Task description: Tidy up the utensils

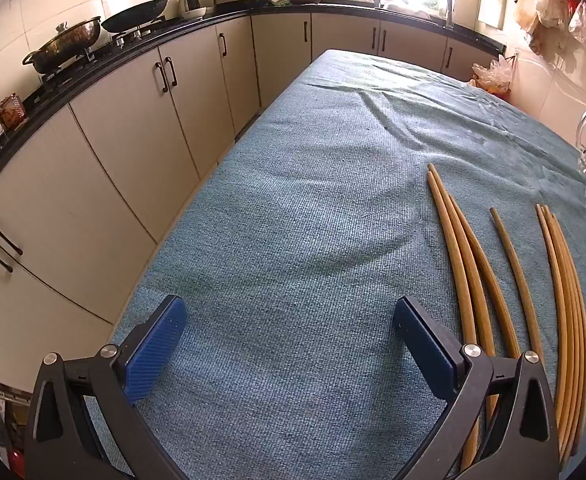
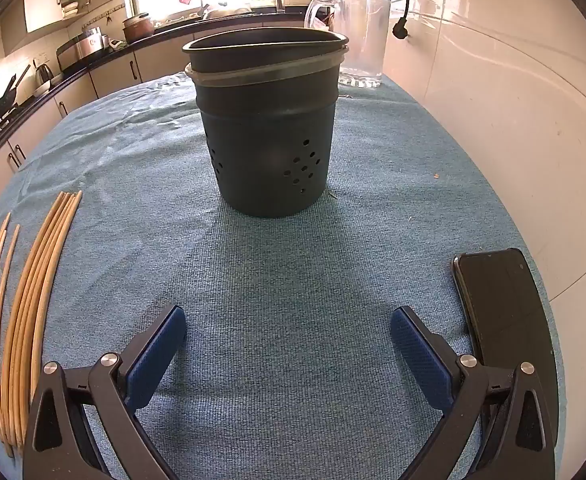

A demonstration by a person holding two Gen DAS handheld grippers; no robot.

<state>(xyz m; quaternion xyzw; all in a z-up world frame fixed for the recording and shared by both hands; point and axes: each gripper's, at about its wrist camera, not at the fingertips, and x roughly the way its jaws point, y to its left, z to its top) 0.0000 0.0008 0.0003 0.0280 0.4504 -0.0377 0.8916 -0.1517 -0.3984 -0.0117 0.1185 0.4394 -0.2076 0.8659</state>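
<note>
Nothing put away yet. Chopsticks point(image 1: 493, 272) all lie on blue tabletop point(image 1: 293, 220). Dark holder point(image 2: 269, 136) looks empty inside. Left claw point(image 1: 289, 344) and right claw point(image 2: 289, 344) both wide, grasping nothing.

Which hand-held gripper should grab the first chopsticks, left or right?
Probably left. The chopsticks lie right beside the open left hand-held gripper; from the open right hand-held gripper they sit far off at the left edge, while the holder stands straight ahead.
</note>
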